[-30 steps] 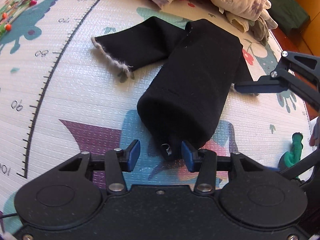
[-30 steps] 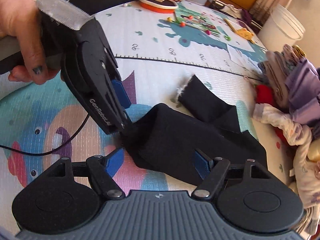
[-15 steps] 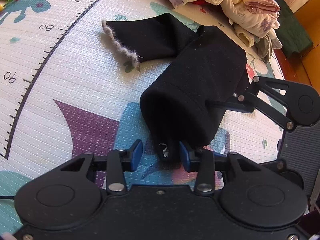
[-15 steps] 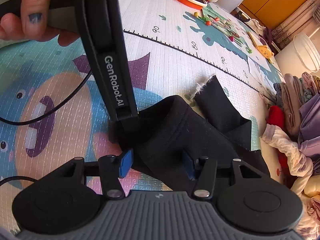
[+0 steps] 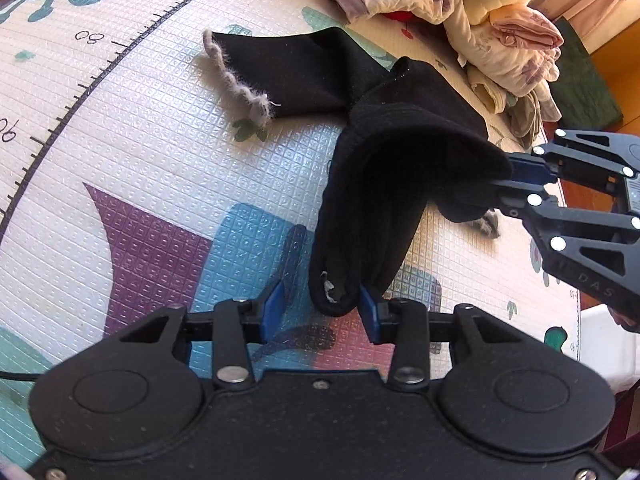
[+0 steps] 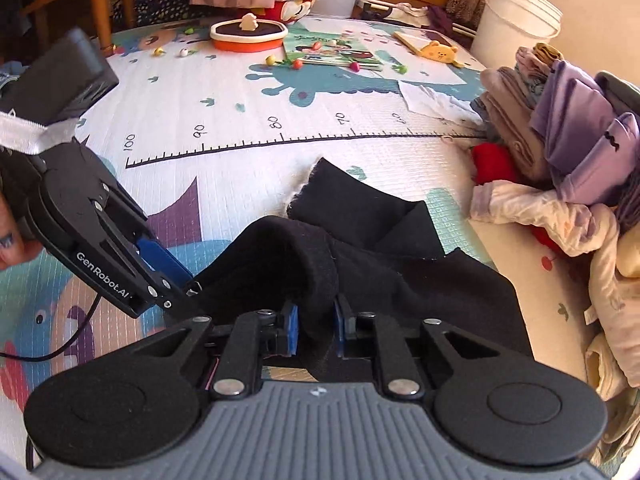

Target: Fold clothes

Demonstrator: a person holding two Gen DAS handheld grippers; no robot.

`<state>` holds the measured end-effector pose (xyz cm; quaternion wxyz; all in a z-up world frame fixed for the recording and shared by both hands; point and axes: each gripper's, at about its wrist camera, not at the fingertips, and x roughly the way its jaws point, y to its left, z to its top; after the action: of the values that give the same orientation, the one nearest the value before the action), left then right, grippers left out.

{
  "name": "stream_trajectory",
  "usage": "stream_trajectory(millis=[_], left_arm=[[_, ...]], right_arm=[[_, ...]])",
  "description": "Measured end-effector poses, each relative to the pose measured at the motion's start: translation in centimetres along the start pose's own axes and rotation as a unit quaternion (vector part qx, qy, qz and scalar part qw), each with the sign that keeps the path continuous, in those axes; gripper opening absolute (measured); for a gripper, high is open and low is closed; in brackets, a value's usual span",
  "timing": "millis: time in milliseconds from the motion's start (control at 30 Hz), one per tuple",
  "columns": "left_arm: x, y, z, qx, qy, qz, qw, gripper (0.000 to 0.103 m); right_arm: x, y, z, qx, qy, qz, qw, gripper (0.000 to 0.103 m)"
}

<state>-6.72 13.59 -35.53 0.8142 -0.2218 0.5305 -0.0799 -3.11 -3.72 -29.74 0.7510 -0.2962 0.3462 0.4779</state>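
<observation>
A black garment (image 5: 392, 160) with a frayed grey hem lies on the play mat (image 5: 120, 160), one leg stretched to the far left. My left gripper (image 5: 320, 308) is shut on a thick folded corner of it, which sits against the right pad. In the right wrist view this left gripper (image 6: 192, 290) meets the cloth edge at the left. My right gripper (image 6: 315, 330) is closing, with a folded band of the black garment (image 6: 420, 280) pinched between its blue pads. The right gripper (image 5: 506, 184) holds that edge raised, so the cloth arches between both grippers.
A heap of loose clothes (image 6: 560, 160) crowds the mat's right side, seen as a clothes heap (image 5: 500, 20) beyond the garment. A white bucket (image 6: 516, 16), an orange round toy (image 6: 248, 34) and a picture book (image 6: 336, 54) stand far back. A black cable (image 6: 60, 352) trails at the left.
The right gripper's jaws have closed onto the garment's edge and drawn it up and to the right. The fold has risen off the mat. Both views have rolled a little.
</observation>
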Motion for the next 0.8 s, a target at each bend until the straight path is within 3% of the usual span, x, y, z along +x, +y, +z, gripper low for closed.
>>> stream_trajectory(millis=[233,267,300,333,533,800], left_arm=[[-0.4,-1.4,0.5,0.021,-0.020,0.000,0.9996,0.039],[-0.5,-1.8,0.7,0.029,-0.023,0.002,0.9993,0.036],[-0.5,-2.1,0.9,0.039,-0.019,0.006,0.9990,0.019],[-0.6,-2.5,1.2,0.050,-0.014,0.010,0.9986,0.012],[-3.5,-5.0,3.3,0.087,-0.043,0.002,0.9952,0.009],[-11.8,-9.2,7.7,0.116,-0.131,-0.034,0.9841,0.008]], right_arm=[[-2.3,-0.9,-0.2,0.017,-0.007,-0.004,1.000,0.018],[-2.6,-1.0,-0.2,0.018,-0.009,-0.004,1.000,0.018],[-2.9,-1.2,0.0,0.018,-0.010,-0.004,1.000,0.018],[-3.3,-1.3,0.2,0.018,-0.011,-0.004,1.000,0.018],[-6.7,-2.8,1.9,-0.007,-0.021,-0.021,1.000,0.018],[-15.3,-7.4,5.8,-0.024,-0.059,-0.094,0.994,0.016]])
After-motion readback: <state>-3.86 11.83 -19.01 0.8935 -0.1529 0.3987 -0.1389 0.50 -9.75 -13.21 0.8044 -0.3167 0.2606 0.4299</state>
